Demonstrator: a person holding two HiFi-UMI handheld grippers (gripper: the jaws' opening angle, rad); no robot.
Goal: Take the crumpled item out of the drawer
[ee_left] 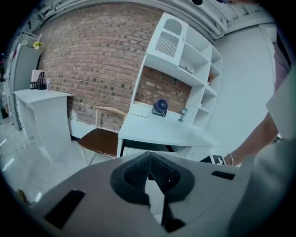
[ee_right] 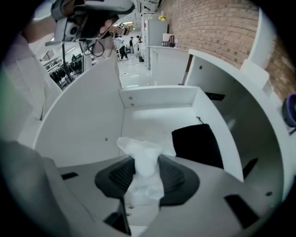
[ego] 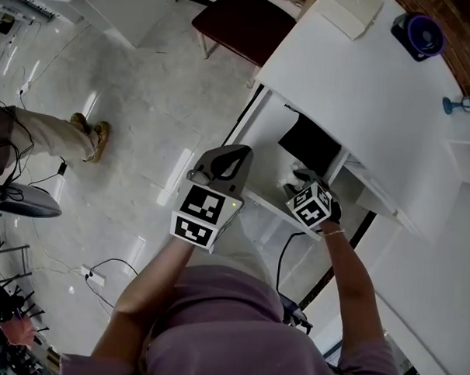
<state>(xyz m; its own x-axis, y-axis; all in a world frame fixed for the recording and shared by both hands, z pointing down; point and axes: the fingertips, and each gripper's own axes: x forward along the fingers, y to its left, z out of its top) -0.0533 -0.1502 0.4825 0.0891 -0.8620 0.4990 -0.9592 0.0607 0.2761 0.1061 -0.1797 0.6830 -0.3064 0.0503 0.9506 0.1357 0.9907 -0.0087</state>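
Note:
My right gripper [ee_right: 147, 161] is shut on the crumpled white item [ee_right: 141, 149], which stands up between its dark pads above the open white drawer [ee_right: 157, 96]. A flat black object [ee_right: 196, 143] lies on the drawer floor to the right. In the head view the right gripper [ego: 303, 184] hangs over the open drawer [ego: 267, 201] under the white desk [ego: 356, 79]. My left gripper [ego: 224, 161] is held left of the drawer over the floor; its pads [ee_left: 138, 170] meet at the tips with nothing between them.
A brown-seated chair [ego: 242, 24] stands by the desk's far end. On the desk sit a purple fan [ego: 423, 34] and a small blue object [ego: 460, 105]. Another person's legs [ego: 51, 132] are at the left. Cables lie on the pale floor [ego: 99, 274].

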